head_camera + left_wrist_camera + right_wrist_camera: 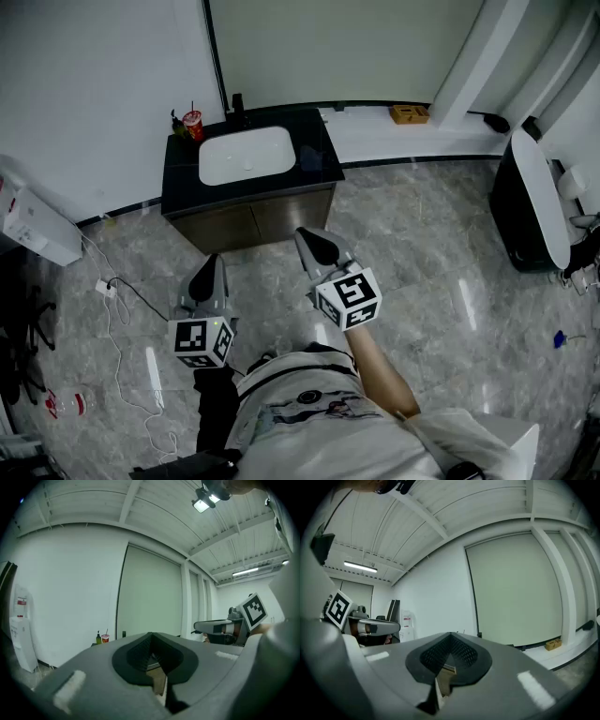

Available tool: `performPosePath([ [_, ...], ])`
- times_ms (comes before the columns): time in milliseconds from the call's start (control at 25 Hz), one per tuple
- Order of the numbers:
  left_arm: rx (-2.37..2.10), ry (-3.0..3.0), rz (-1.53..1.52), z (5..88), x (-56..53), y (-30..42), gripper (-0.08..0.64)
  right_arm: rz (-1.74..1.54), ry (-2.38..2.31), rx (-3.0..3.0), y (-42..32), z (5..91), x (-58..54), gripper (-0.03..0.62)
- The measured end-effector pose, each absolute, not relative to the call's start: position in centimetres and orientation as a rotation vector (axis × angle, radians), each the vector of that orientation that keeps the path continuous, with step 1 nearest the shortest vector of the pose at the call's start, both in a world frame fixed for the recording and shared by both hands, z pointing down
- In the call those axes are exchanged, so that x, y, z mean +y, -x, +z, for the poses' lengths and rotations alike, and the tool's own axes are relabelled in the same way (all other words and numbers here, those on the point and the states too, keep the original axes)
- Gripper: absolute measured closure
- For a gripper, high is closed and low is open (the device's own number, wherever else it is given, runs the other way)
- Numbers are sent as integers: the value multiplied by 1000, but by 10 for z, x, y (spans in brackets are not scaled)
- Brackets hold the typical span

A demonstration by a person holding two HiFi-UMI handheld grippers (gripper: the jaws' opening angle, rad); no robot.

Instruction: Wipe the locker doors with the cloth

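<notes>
Figure: I stand on a marble floor (422, 253), a gripper in each hand, both held out in front of me.
Left gripper (212, 267): jaws closed tip to tip, nothing between them. It points nearly level toward the sink cabinet (248, 223).
Right gripper (314, 246): jaws closed just as fully, nothing held. It runs parallel to the left one and reaches a little further forward.
Cloth: in no view. It is not in either gripper, nor on the floor ahead, nor on the dark worktop (183, 167) round the white basin (246, 155).
Locker doors: none that I can make out. The gripper views show plain white wall and a pale panel (328, 47) behind the cabinet.
Other items: a red cup (192, 123) stands at the worktop's back left corner.
Deciding relation: cannot be fixed. With cloth and lockers out of sight, I cannot tell their direction or which hand is nearer.
Stage, as I judge it: wiping not begun. I must find and pick up the cloth first.
</notes>
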State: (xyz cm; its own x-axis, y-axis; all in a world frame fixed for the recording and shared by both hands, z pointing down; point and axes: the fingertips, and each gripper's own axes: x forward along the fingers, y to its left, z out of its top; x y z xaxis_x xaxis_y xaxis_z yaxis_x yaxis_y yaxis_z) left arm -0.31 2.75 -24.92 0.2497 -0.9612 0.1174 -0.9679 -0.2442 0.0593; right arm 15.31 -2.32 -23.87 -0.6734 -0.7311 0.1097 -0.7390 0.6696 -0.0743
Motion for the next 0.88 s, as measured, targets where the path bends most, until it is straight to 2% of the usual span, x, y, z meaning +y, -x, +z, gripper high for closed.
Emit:
performPosePath([
  [520,-1830,-2393,104,-245,20,-23,560,163,-1186,-2846,-169,-238,-20,588],
  [880,-1822,-2383,141,-236,15,-57,560,190,-1178,-2842,-208,-229,-22,588],
])
